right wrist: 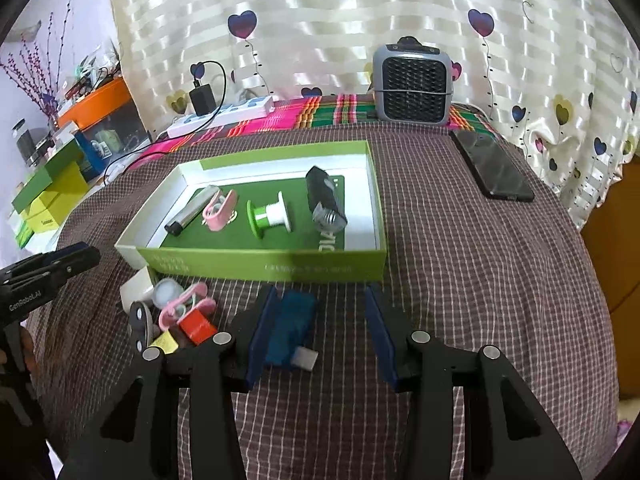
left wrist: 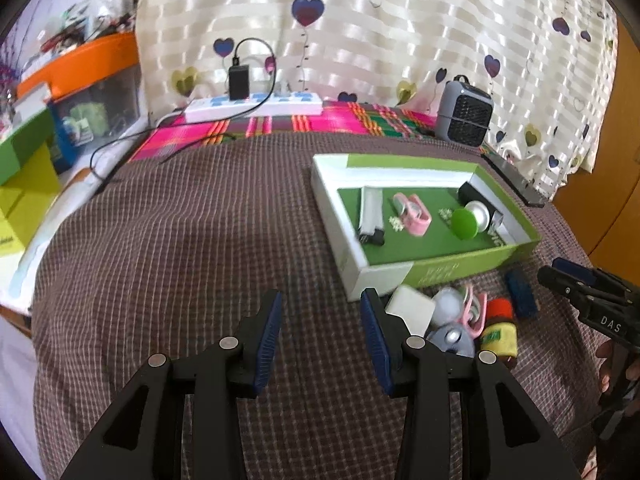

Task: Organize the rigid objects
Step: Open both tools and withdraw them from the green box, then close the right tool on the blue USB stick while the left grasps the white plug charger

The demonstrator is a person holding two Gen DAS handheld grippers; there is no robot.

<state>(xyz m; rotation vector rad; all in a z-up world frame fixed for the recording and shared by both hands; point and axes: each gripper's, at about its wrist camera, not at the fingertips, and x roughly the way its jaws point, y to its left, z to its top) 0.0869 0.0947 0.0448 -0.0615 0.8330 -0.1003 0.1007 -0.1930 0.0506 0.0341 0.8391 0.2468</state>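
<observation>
A green and white box (right wrist: 260, 268) lies open on the checked cloth. It holds a silver lighter (right wrist: 192, 210), a pink clip (right wrist: 220, 208), a green and white spool (right wrist: 268, 216) and a black and grey cylinder (right wrist: 326, 200). In front of the box lie a blue USB stick (right wrist: 292, 328), a white square block (left wrist: 412, 308), another pink clip (left wrist: 474, 312) and a red-capped yellow bottle (left wrist: 500, 328). My right gripper (right wrist: 322, 308) is open, with the USB stick between its fingers close to the left one. My left gripper (left wrist: 320, 332) is open and holds nothing, left of the pile.
A black phone (right wrist: 492, 168) lies right of the box, and a grey fan heater (right wrist: 414, 84) stands at the back. A white power strip (right wrist: 224, 114) with charger and cable sits at the back left. Stacked green boxes (left wrist: 24, 168) stand off the left edge.
</observation>
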